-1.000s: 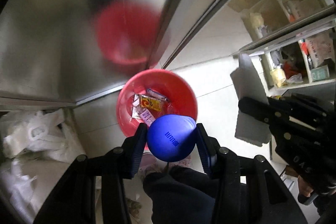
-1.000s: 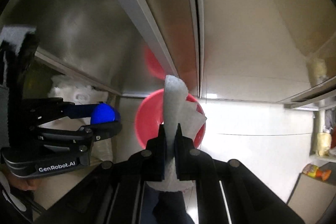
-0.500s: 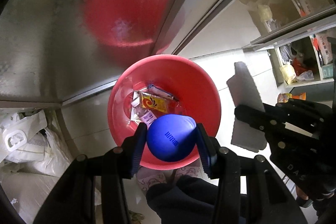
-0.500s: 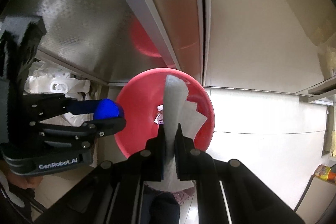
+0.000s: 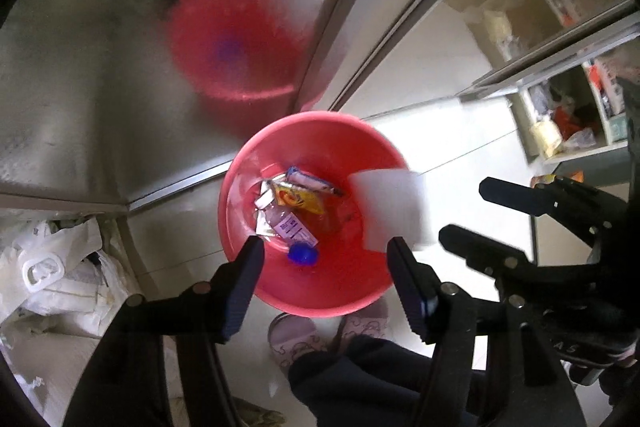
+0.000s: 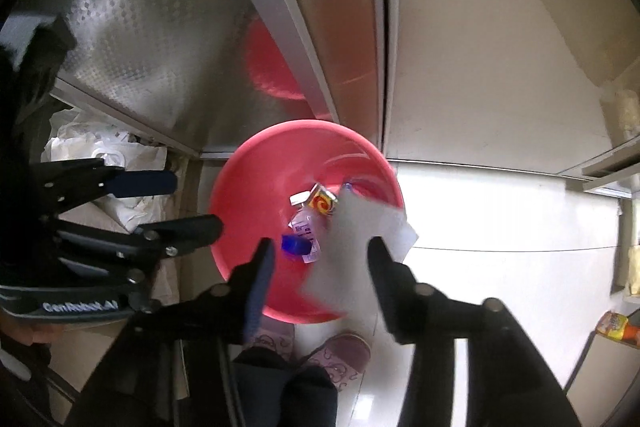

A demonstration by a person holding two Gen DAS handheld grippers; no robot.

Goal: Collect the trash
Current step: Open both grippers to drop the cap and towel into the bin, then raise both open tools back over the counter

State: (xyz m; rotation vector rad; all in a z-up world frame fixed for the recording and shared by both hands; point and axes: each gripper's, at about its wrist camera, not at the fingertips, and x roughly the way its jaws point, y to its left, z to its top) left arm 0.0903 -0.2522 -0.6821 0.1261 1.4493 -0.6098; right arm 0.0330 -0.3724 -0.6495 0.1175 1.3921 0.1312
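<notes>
One red basin (image 5: pixel 320 291) is seen on the floor. Inside it one blue cap (image 5: pixel 303 254), one yellow wrapper (image 5: pixel 295 197) and one clear labelled packet (image 5: pixel 290 229) are counted. One white paper sheet (image 5: pixel 394 213) is seen over its rim. Two pink slippers (image 6: pixel 340 355) are counted below it, and two grippers.

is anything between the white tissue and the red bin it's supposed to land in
Nothing visible. The white tissue is loose between the open fingers of the right gripper, whose jaws have just been opening, directly over the red bin. Below it lie only wrappers and a blue ball.
</notes>
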